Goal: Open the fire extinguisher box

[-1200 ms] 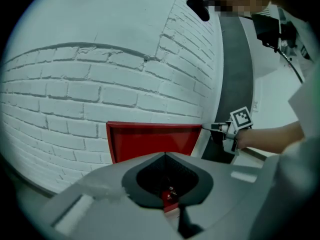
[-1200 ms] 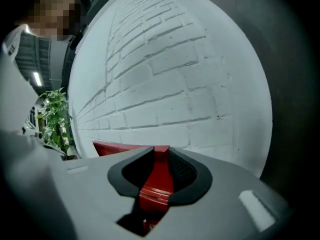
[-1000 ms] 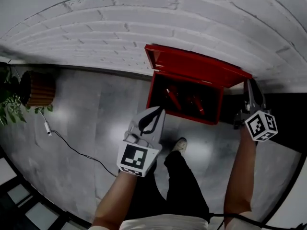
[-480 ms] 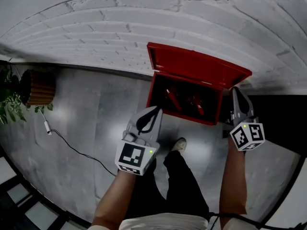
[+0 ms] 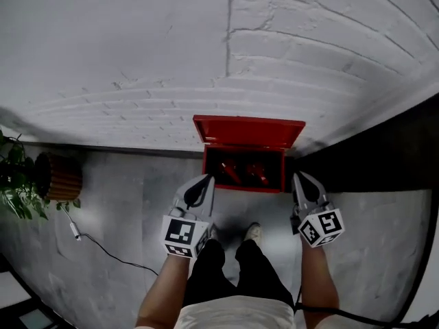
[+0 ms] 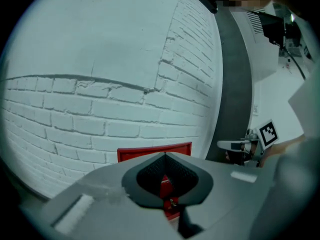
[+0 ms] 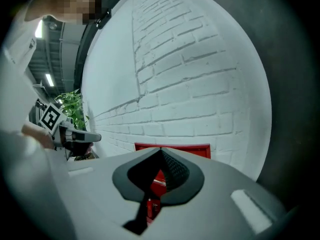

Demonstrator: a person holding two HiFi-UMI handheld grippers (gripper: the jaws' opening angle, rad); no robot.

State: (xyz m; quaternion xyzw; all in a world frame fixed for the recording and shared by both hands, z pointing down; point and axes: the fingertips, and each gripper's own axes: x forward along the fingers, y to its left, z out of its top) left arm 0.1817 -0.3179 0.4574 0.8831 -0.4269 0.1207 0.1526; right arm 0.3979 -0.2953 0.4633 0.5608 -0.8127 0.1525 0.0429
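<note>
The red fire extinguisher box stands on the floor against the white brick wall, its lid raised upright against the wall. Red extinguishers lie inside. My left gripper hangs shut and empty in front of the box's left part, apart from it. At the box's right corner my right gripper is shut too, holding nothing. In the left gripper view the lid shows just over the closed left gripper. The right gripper view shows the lid beyond the closed right gripper.
A potted plant in a wicker pot stands at the left, with a cable trailing over the grey floor. A dark panel runs along the wall right of the box. The person's shoes are just before the box.
Both grippers have risen and drawn back from the box, which now looks smaller. The right gripper left the lid's right edge and moved left; its jaws closed.
</note>
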